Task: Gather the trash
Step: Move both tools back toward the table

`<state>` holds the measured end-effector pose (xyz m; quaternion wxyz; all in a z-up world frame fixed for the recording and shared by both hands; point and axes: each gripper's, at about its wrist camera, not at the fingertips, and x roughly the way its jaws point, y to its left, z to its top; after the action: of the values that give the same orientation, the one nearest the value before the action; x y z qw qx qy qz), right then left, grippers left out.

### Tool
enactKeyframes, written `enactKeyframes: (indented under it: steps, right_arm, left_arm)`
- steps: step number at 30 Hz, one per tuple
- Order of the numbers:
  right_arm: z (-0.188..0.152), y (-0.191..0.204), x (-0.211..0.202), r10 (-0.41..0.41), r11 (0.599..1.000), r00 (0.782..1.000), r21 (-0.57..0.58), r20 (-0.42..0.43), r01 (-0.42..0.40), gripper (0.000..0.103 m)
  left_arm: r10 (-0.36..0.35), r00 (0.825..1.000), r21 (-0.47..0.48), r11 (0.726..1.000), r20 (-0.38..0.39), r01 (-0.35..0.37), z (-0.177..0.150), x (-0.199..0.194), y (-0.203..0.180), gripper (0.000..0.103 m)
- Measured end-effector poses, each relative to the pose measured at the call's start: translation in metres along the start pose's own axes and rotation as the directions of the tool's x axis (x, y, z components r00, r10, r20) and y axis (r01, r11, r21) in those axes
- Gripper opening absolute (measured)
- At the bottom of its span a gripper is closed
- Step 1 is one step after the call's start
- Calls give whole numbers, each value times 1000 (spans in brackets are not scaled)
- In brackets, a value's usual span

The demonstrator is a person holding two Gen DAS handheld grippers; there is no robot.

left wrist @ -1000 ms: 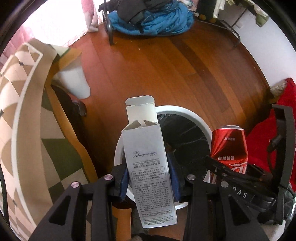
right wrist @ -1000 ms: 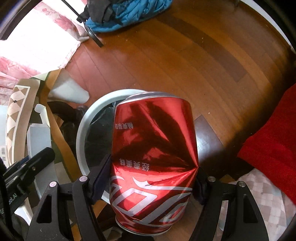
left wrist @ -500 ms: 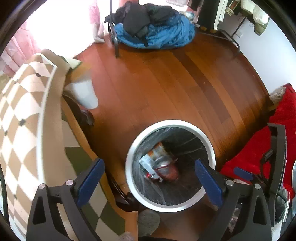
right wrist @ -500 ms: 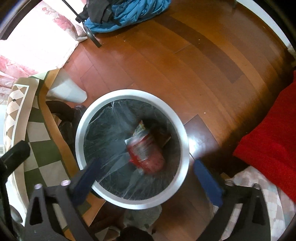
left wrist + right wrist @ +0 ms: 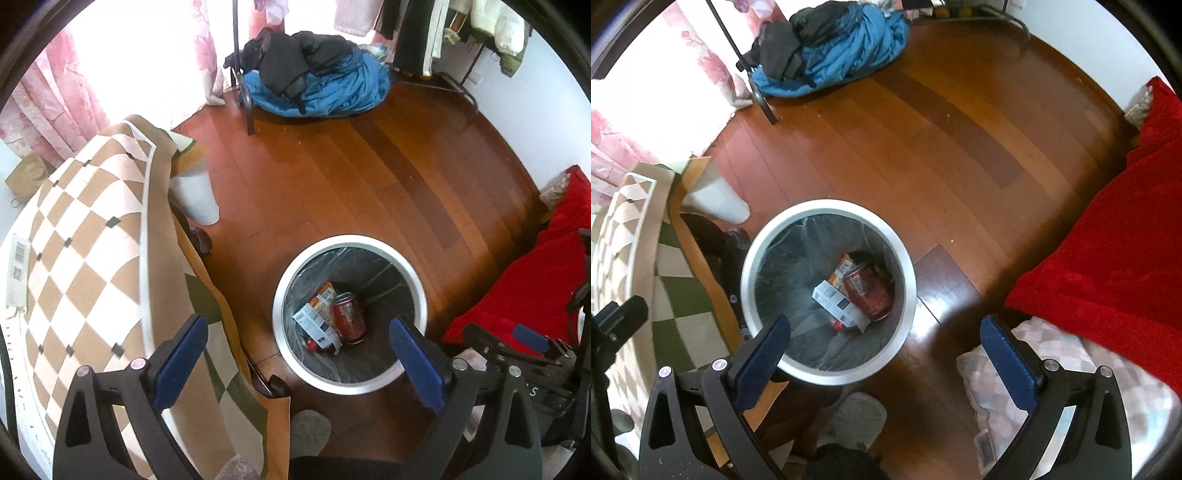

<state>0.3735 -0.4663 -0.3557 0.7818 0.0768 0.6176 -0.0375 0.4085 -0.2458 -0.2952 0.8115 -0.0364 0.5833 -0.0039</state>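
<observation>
- left claw point(image 5: 297, 352): jaws spread wide, blue pads point(image 5: 181, 352) bare, nothing held; it hangs above the near rim of the bin.
- right claw point(image 5: 884, 354): also wide open and empty, above the floor just right of the bin.
- worktop point(image 5: 85, 258), left side: checked brown and cream cloth draped over its edge.
- trash bin point(image 5: 284, 291): round, white rim, dark liner, standing on the wooden floor point(image 5: 351, 177) beside the worktop.
- inside the bin: red can point(image 5: 347, 314) lying on its side at the bottom, touching a white carton point(image 5: 316, 323); an orange pack point(image 5: 323, 295) lies just behind them.
- right: red blanket point(image 5: 1108, 251) near the bin.
- far: heap of blue and black clothing point(image 5: 314, 85) on the floor, well apart from the bin; pink curtain point(image 5: 48, 96) by the window.
</observation>
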Motion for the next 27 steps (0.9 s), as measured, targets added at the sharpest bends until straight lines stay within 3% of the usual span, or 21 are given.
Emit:
enactKeyframes:
  steps: [8, 15, 19, 23, 27]
  right_arm:
    - [-14, 14, -70, 37, 999, 996, -4, 77, -37, 103]
    - [-21, 34, -147, 107, 994, 978, 2, 178, -109, 103]
    - [-23, 69, -185, 158, 987, 962, -36, 225, -154, 103]
    - [-31, 132, -206, 218, 973, 950, -128, 225, -193, 103]
    - [-41, 216, -202, 276, 942, 947, -240, 162, -234, 103]
  left_arm:
    - [-15, 994, -6, 1000, 105, 16, -7, -65, 10, 100]
    - [75, 967, -79, 995, 243, -57, -3, -145, 49, 100]
    - [104, 951, -164, 985, 291, -57, -7, -180, 95, 101]
    - [175, 938, -278, 956, 298, -90, -21, -197, 163, 101]
    - [323, 921, -387, 895, 218, -223, -49, -187, 247, 101]
